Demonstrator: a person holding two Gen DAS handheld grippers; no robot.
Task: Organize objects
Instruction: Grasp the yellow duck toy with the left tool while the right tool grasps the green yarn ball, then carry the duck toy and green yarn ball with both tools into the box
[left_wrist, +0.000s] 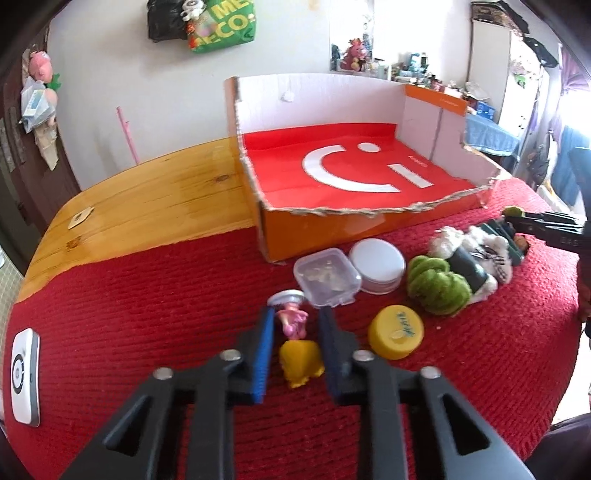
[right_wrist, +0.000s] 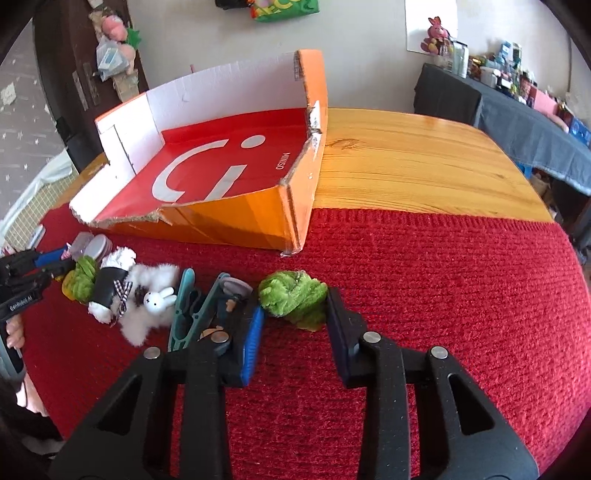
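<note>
Looking along the left tool (left_wrist: 295, 332), its blue pads (left_wrist: 264, 354) are clamped on a small figurine (left_wrist: 295, 343) with a pink upper part and a yellow base, which lies on the red knitted cloth (left_wrist: 147, 314) covering the near part of the wooden table (left_wrist: 155, 192). Just beyond the figurine sit a clear plastic container (left_wrist: 327, 282) and a round white tin (left_wrist: 376, 264), touching each other; a yellow cap (left_wrist: 397, 332) lies to the right of the tool. Further right are a green plush bundle (left_wrist: 436, 288) and a white fluffy toy (left_wrist: 476, 251). The open orange cardboard box (left_wrist: 332, 221), with a red lining and torn front edge, stands behind these things, empty. A white device (left_wrist: 25, 376) rests at the cloth's left edge. The right tool appears at the right border with something green at its tips. In the right wrist view, the right tool (right_wrist: 293, 314) has its pads closed on a green plush piece (right_wrist: 291, 295) lying on the cloth. To its left lie a teal clip (right_wrist: 184, 314), the white fluffy toy (right_wrist: 147, 302) with a small white rabbit on it, and another green plush bundle (right_wrist: 81, 282). The left tool (right_wrist: 61, 260) enters from the left edge, with a hand (right_wrist: 14, 332) behind it. The orange cardboard box (right_wrist: 236, 221) stands beyond.
</note>
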